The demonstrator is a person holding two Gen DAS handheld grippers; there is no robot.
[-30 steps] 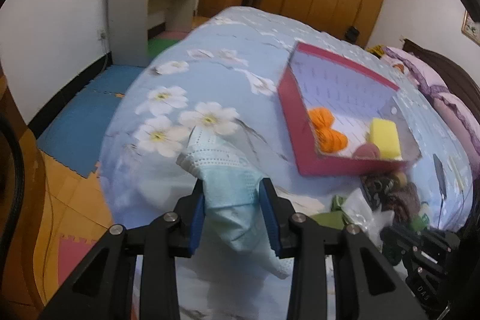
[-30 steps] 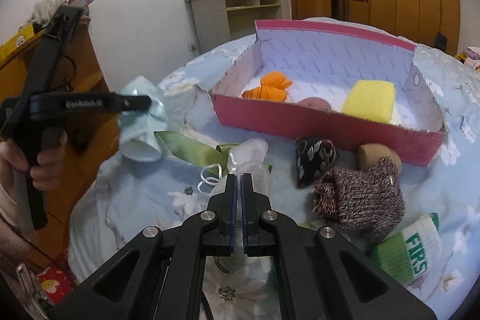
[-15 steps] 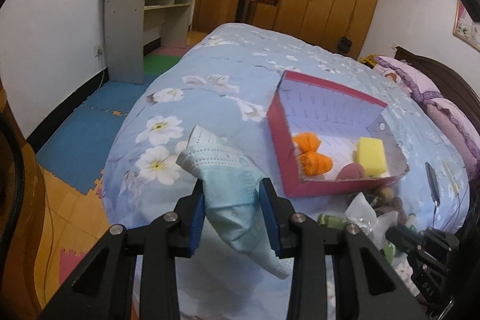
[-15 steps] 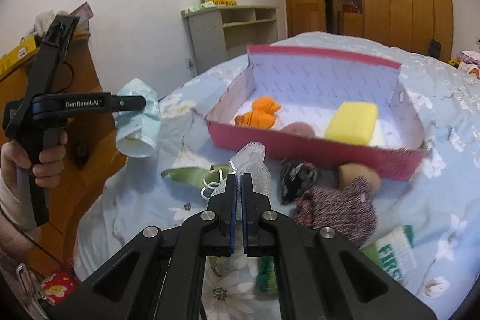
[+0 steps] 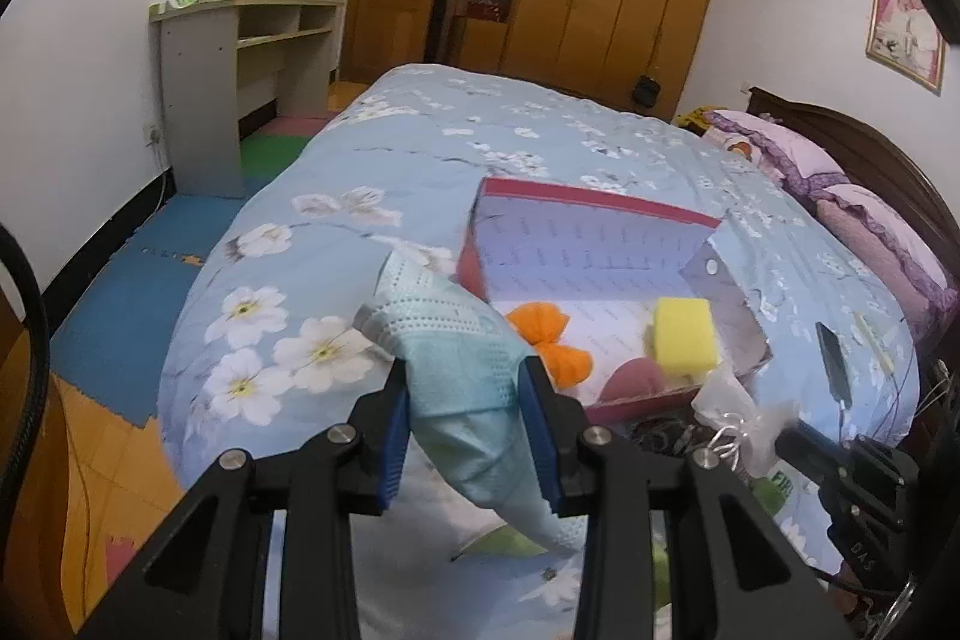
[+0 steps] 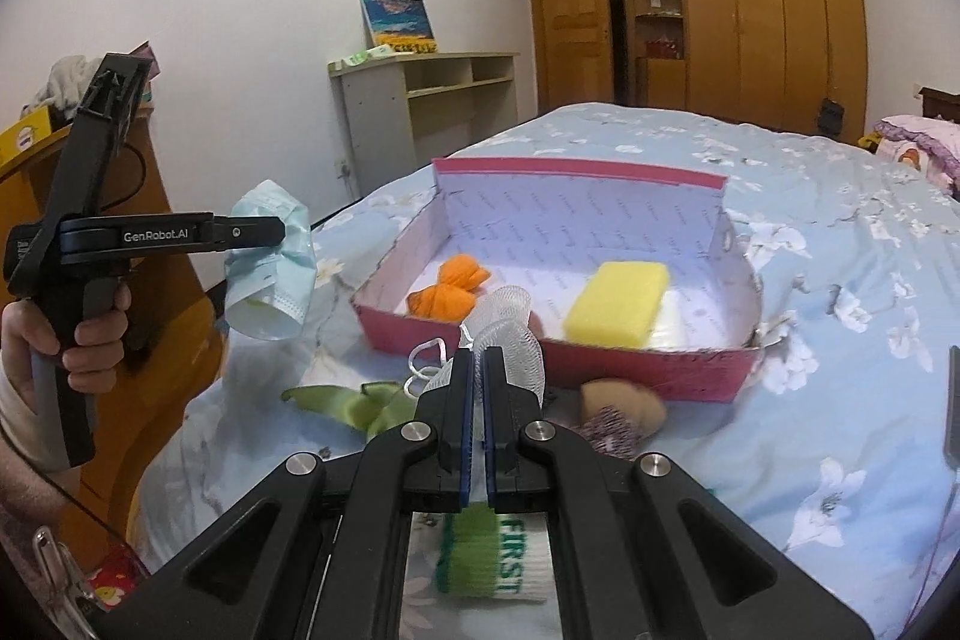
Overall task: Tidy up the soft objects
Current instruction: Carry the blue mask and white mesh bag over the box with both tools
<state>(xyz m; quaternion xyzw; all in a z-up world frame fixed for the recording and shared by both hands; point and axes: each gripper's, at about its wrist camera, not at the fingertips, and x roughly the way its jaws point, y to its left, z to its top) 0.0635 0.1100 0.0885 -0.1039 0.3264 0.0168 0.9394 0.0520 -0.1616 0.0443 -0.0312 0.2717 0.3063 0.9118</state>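
Presently, left gripper point(image 5: 468, 424) grips a face mask point(image 5: 456, 358) left of the red box point(image 6: 540, 340); right gripper point(image 6: 477, 400) pinches what appears to be white mesh point(image 6: 510, 322) before it.

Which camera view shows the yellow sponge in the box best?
The right wrist view: the yellow sponge lies whole and unobstructed inside the pink box. The left wrist view shows it smaller, farther away.

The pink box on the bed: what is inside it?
Inside the pink box lie an orange cloth, a yellow sponge and a pinkish round thing, partly hidden by the box wall.
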